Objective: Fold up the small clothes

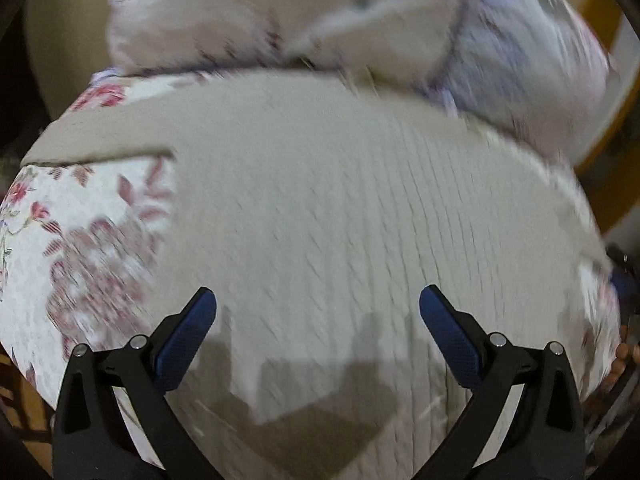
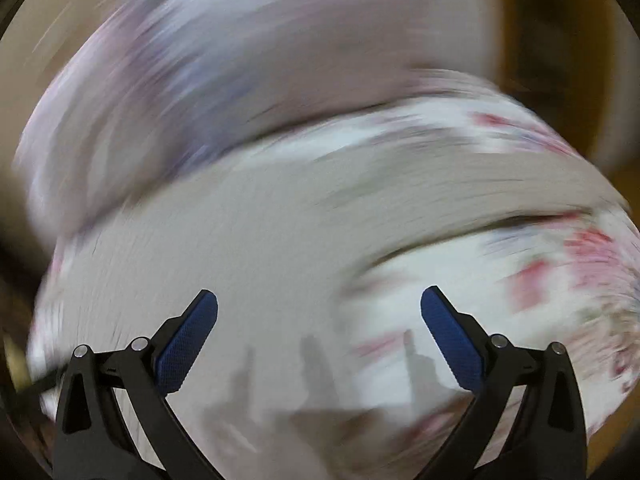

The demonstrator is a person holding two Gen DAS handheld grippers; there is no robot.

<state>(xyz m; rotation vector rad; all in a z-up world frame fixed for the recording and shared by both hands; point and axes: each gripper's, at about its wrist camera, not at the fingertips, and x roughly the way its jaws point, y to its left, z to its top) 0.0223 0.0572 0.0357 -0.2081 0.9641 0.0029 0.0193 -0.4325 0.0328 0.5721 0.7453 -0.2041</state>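
A beige ribbed knit garment (image 1: 320, 208) lies spread flat on a floral bedspread (image 1: 80, 240). It fills the middle of the left wrist view and shows blurred in the right wrist view (image 2: 224, 256). My left gripper (image 1: 318, 316) is open and empty, hovering over the garment's near part. My right gripper (image 2: 319, 316) is open and empty, over the garment's right side where it meets the bedspread (image 2: 500, 272). Both views are motion-blurred.
A large pale floral pillow or duvet bundle (image 1: 320, 20) lies just beyond the garment, also in the right wrist view (image 2: 208, 72). The bed's edge falls away at the left (image 1: 24, 380). A wooden frame (image 1: 612, 120) stands at the right.
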